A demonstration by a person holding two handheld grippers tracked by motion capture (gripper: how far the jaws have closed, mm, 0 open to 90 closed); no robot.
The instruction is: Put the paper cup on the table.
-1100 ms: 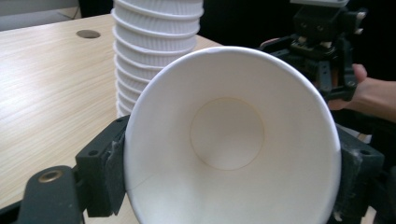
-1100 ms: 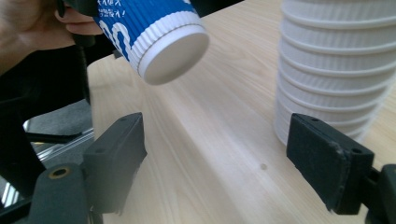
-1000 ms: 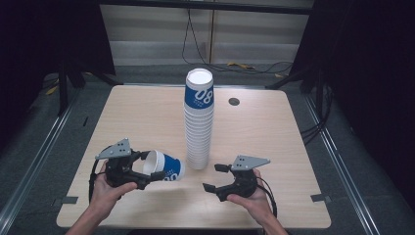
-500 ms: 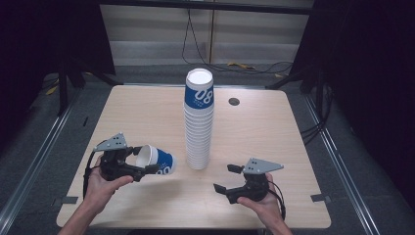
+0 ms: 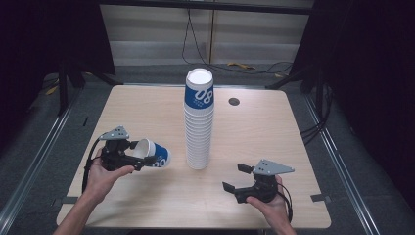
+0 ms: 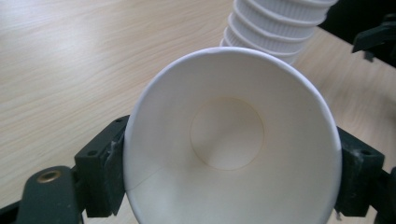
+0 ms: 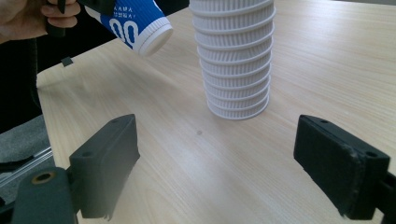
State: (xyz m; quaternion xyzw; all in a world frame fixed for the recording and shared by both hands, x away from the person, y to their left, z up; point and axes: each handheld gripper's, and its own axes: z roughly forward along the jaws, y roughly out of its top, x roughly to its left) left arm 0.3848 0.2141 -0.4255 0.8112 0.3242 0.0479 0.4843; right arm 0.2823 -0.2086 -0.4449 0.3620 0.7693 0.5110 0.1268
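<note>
Table (image 5: 274, 142): one stack (image 5: 198, 132), one cup (image 5: 154, 154)

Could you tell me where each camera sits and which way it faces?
High view: above the person's side, looking forward and down on the table; both forearms, left gripper and right gripper show.
Left gripper view: rides the left gripper, looking into the held cup between its jaws.
Right gripper view: rides the right gripper, facing the cup stack past open jaws.
All three share the stack and cup.
</note>
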